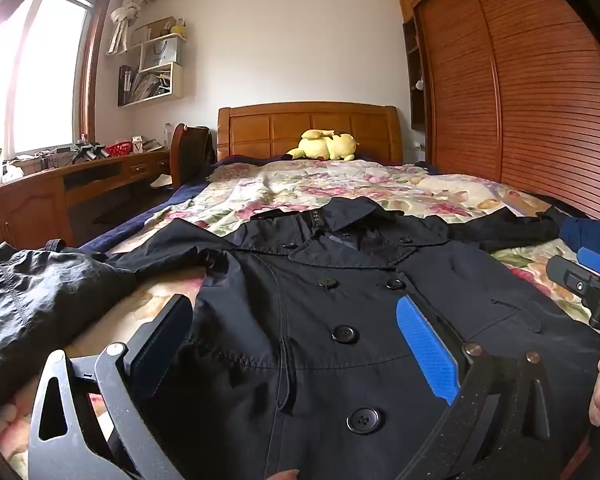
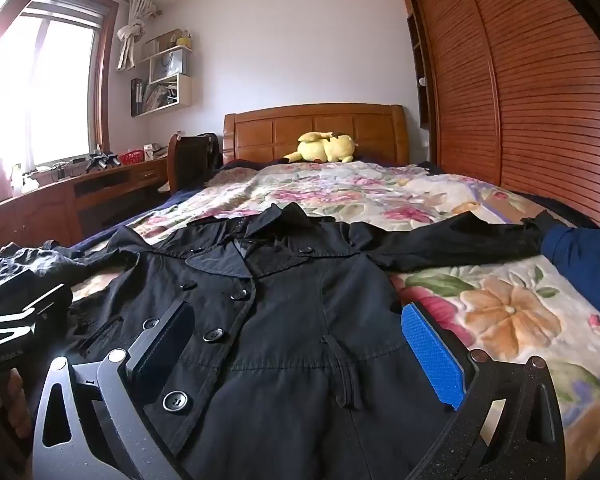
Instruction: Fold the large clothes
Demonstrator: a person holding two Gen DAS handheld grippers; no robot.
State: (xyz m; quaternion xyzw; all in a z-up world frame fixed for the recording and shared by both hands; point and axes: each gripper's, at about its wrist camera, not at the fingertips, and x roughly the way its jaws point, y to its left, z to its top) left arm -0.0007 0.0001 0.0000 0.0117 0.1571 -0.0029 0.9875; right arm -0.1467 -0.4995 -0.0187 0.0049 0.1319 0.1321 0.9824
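Coat: black double-breasted coat (image 1: 340,320) is lying front-up, buttoned, on the floral bedspread (image 2: 340,192), collar toward the headboard, sleeves spreading out to both sides.
Left gripper (image 1: 296,344): hovering over the coat's front, fingers standing wide apart, gripping nothing.
Right gripper (image 2: 300,344): hovering over the coat's right half, fingers likewise gaping wide, holding nothing.
Far end: yellow plush toy (image 2: 324,146) is resting by the headboard.

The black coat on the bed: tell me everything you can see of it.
The black coat is a double-breasted trench style in thin, lightly creased fabric, with a wide collar, dark round buttons and a belt loop. It lies face up and buttoned on the floral bedspread, collar toward the headboard, one sleeve stretched sideways. Neither open claw grips it.
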